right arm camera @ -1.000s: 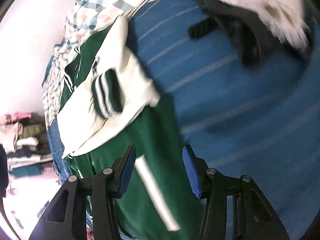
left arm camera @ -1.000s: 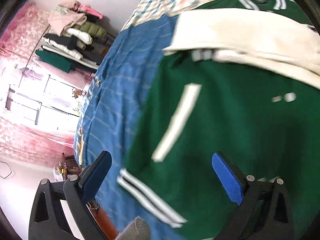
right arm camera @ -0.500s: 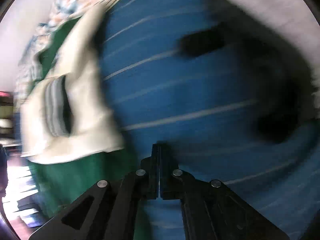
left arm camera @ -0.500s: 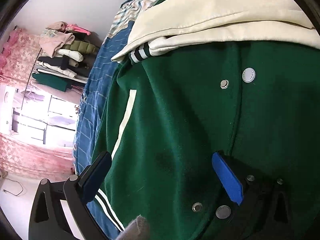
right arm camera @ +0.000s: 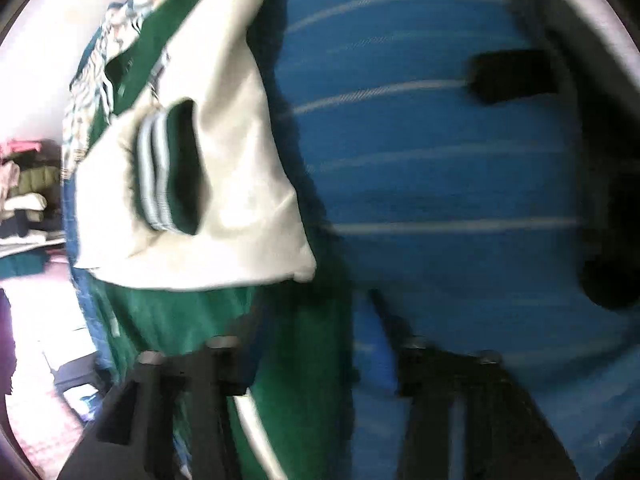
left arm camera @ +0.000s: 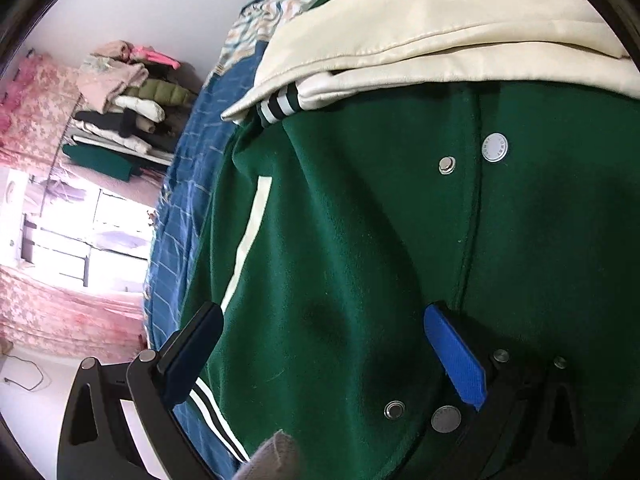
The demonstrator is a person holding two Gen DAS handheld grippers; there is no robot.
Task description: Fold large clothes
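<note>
**A:** Where is the green jacket (left arm camera: 360, 240)?

**B:** Flat on the bed (right arm camera: 440, 160). Its long way runs from the striped hem (left arm camera: 212, 404), close by, to the cream sleeves (left arm camera: 440, 40) far ahead.

**A:** Are the 2 grippers holding it?

**B:** No. The left gripper (left arm camera: 322, 314) is wide open over its front. The right gripper (right arm camera: 320, 356) is opening at its side edge, half over bare bed, gripping nothing.

**A:** Which is nearer the hem?

**B:** The left, I think.

Stacked clothes (left arm camera: 132, 96) beside pink curtain (left arm camera: 36, 108)
</note>
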